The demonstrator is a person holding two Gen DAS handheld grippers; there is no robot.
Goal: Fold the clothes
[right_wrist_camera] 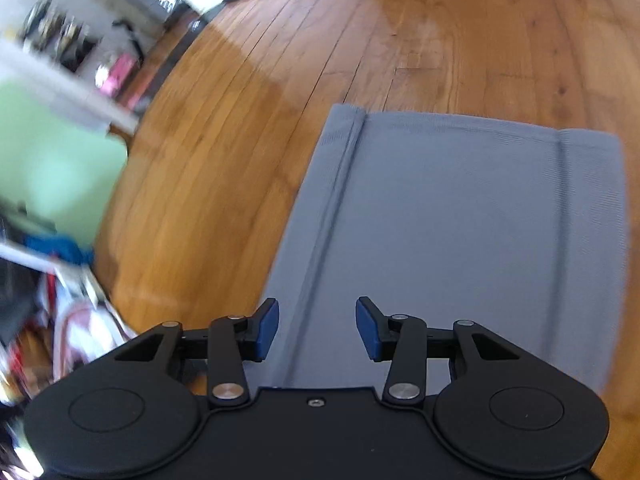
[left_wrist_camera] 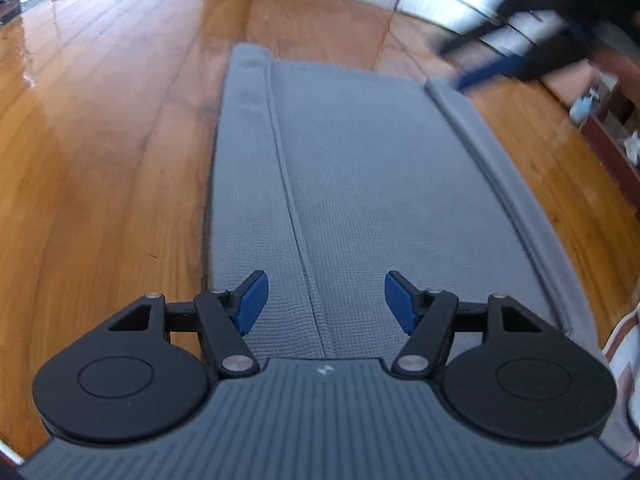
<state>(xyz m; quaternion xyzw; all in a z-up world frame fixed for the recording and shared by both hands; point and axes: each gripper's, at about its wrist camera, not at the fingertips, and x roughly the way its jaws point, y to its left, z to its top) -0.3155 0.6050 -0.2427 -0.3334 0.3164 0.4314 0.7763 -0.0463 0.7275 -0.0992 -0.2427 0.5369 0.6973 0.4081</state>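
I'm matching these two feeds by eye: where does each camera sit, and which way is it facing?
Left wrist: on the left gripper, angled down along the grey garment on the wood floor; its own open blue-padded fingers show, plus the blurred right gripper top right.
Right wrist: on the right gripper, angled down over that garment's edge; only its own open fingers show.
Shared: the garment and floor.
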